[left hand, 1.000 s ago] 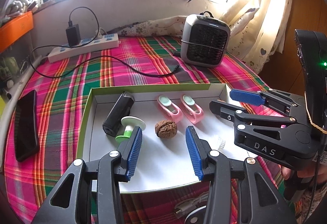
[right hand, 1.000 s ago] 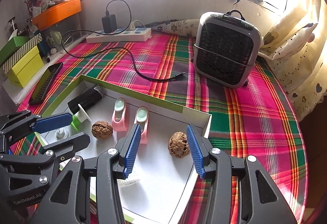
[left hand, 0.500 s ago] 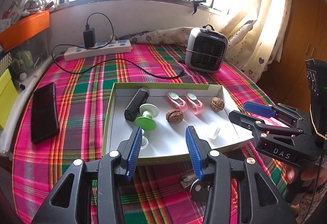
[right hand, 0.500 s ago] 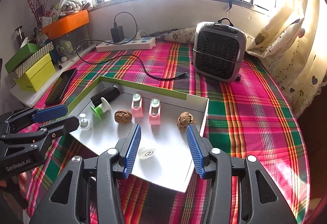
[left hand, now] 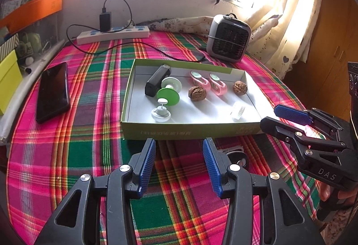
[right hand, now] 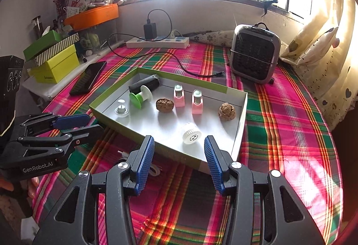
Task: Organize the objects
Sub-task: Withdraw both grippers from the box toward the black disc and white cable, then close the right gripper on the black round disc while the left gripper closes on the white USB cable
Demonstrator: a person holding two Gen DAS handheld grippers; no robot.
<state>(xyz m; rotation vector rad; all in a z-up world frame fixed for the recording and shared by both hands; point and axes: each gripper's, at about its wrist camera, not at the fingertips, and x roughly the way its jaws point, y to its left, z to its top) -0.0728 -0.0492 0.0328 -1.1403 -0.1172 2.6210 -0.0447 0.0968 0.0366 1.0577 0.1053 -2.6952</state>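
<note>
Left wrist view shows the left gripper (left hand: pixel 179 162) with its blue-padded jaws spread wide and nothing between them, held over the plaid tablecloth (left hand: pixel 94 155) just short of the near wall of the green tray (left hand: pixel 190 131). Inside the tray, from left to right, lie a black cylinder (left hand: pixel 156 83), a green-and-white spool (left hand: pixel 169 91), a small white knob (left hand: pixel 160 110), a walnut (left hand: pixel 197 93), two pink clips (left hand: pixel 209 83), a second walnut (left hand: pixel 239 87) and a white ribbed cap (left hand: pixel 237 112). All of them sit well beyond the fingertips, apart from both tools. The right gripper (left hand: pixel 279 116) hangs near the tray's right front corner, its jaws parted and empty. From the right wrist view, the right gripper (right hand: pixel 179 164) is likewise wide open above the tray's near edge, with the white ribbed cap (right hand: pixel 190 133) just ahead between its pads. A phone (right hand: pixel 88 80) lies left of the tray, and a small heater (right hand: pixel 255 53) stands behind it.
</note>
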